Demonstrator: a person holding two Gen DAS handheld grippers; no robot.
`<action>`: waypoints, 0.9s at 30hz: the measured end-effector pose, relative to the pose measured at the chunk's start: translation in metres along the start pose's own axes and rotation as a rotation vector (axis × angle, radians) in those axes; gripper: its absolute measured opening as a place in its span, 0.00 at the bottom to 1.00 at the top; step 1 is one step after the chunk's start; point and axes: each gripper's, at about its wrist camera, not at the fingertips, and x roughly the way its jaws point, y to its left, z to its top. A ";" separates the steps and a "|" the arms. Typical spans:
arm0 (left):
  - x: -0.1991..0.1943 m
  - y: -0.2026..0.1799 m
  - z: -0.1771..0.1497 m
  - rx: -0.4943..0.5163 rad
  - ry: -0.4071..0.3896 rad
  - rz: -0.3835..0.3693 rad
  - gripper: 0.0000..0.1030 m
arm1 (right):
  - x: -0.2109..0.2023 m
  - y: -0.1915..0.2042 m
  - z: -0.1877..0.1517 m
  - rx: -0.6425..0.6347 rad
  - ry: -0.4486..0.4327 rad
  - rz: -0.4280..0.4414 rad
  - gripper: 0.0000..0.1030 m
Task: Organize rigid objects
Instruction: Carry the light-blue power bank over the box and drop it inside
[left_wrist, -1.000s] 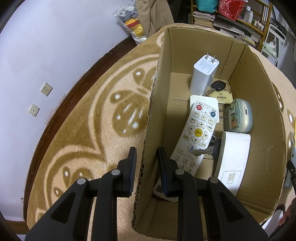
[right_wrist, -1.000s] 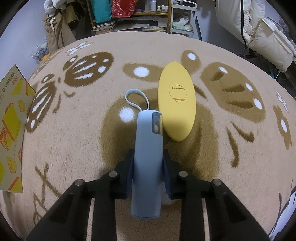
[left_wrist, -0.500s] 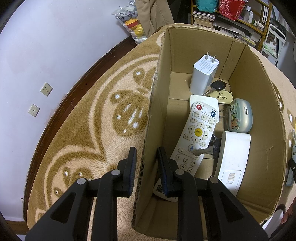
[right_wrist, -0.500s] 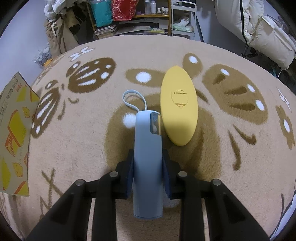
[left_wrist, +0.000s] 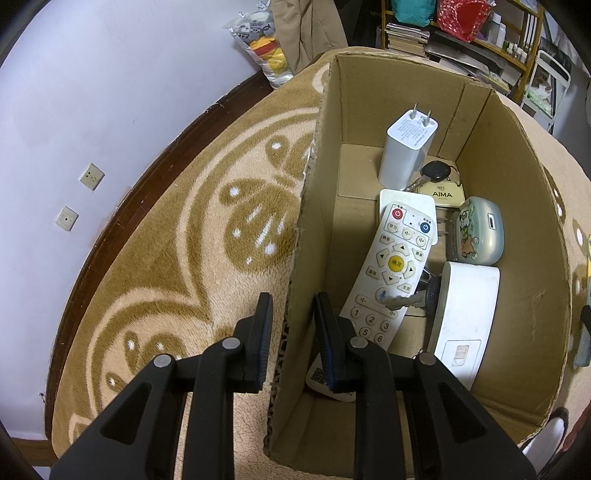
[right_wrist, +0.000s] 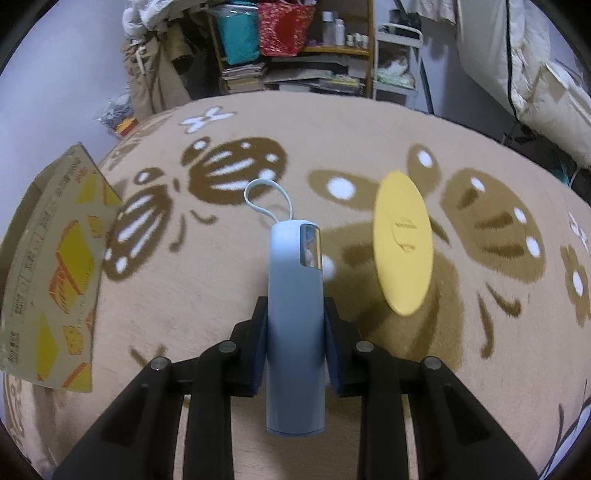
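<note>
Box: the cardboard box (left_wrist: 517, 229) fills the right half of the left wrist view, open at the top; in the right wrist view its printed outer wall (right_wrist: 55, 266) shows at the left edge.
Already in the box: a white charger (left_wrist: 406, 151) stands at the far end, with a black key (left_wrist: 434, 171) and a tan AIMA card (left_wrist: 441, 194) just beside it; a white remote (left_wrist: 393, 266) lies along the middle, a pale green case (left_wrist: 478, 230) sits at the right wall, and a white oblong device (left_wrist: 463, 321) lies nearest the camera.
Left gripper: the left gripper (left_wrist: 291, 339) straddles the box's near-left wall, one finger outside over the rug (left_wrist: 184, 258) and one inside; the jaws stand nearly closed on that cardboard edge, so it looks to be steadying the box.
Right gripper: the right gripper (right_wrist: 295, 339) is clenched on a light blue cylinder with a loop strap (right_wrist: 295, 302), held at frame centre and apparently clear of the rug.
Still out: a yellow oval case (right_wrist: 402, 243) lies on the rug, right of centre.
Progress: judged well along; the blue cylinder has yet to reach the box, then the yellow case remains.
</note>
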 end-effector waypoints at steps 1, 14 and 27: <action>0.000 0.000 0.000 0.000 0.000 0.000 0.22 | -0.002 0.004 0.003 -0.010 -0.004 0.004 0.28; 0.002 0.001 -0.001 0.005 0.000 0.003 0.22 | -0.027 0.064 0.046 -0.063 -0.089 0.116 0.28; 0.004 0.000 -0.002 -0.003 0.001 -0.004 0.22 | -0.060 0.175 0.062 -0.200 -0.163 0.297 0.28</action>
